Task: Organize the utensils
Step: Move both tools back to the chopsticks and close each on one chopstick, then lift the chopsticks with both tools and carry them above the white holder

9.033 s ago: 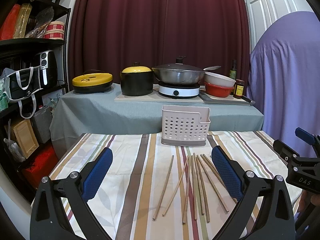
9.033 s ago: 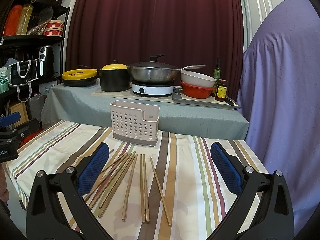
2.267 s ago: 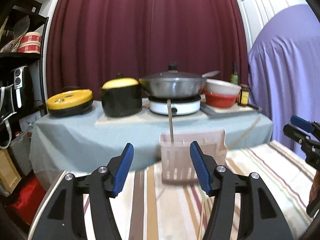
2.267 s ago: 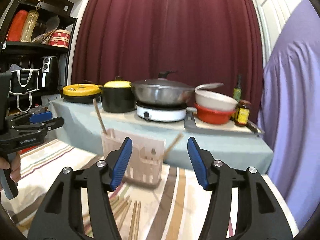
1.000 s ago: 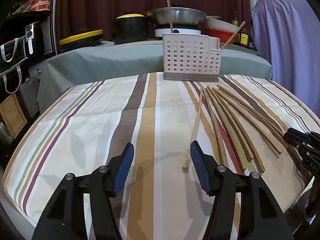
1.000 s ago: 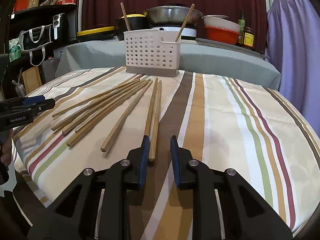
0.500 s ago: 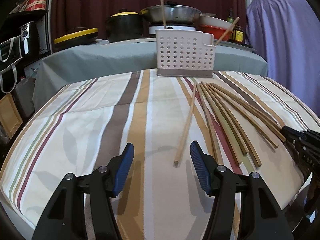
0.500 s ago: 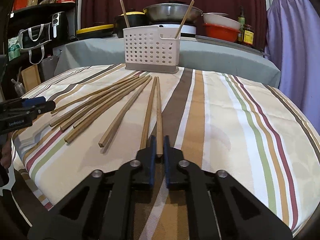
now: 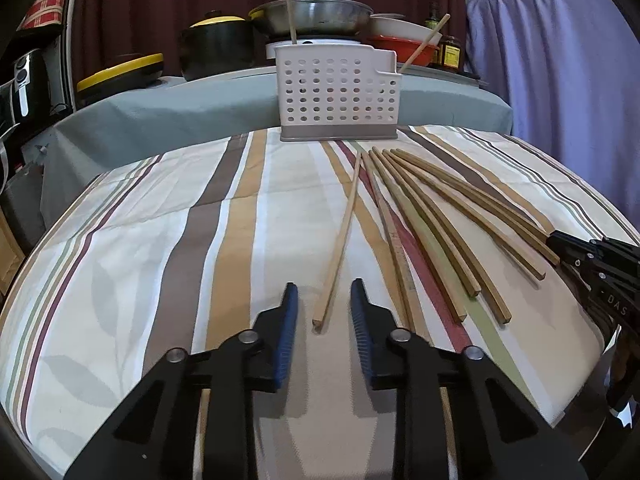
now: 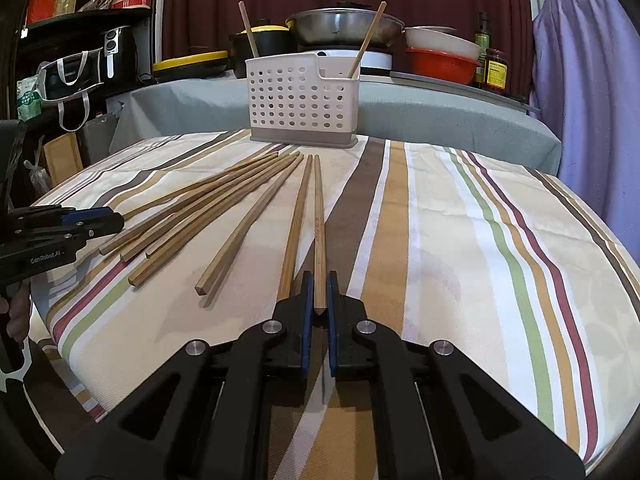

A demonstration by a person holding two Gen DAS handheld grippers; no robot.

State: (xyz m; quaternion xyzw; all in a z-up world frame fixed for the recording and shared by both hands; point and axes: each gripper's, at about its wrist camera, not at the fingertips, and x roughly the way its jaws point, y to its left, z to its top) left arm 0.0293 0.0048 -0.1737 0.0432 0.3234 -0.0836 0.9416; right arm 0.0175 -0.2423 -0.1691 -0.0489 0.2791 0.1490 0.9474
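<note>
A white perforated utensil holder [image 9: 339,90] [image 10: 301,98] stands at the table's far edge with two chopsticks upright in it. Several wooden chopsticks [image 9: 432,216] [image 10: 208,212] lie fanned on the striped tablecloth. My left gripper [image 9: 323,300] is open, its jaws either side of the near end of one lone chopstick [image 9: 340,236], low over the cloth. My right gripper [image 10: 318,292] is shut on the near end of the rightmost chopstick [image 10: 318,224], which still lies along the cloth. Each gripper also shows in the other's view: the left gripper [image 10: 100,220], the right gripper [image 9: 592,256].
Behind the table is a grey-covered counter [image 10: 440,108] with a wok [image 10: 344,26], pots, bowls and bottles. A shelf with appliances and bags [image 10: 80,64] stands to the left. A purple-draped object [image 9: 560,60] stands at the right.
My right gripper has closed fully onto the rightmost chopstick's end. My left gripper has narrowed and moved forward around the lone chopstick's near end.
</note>
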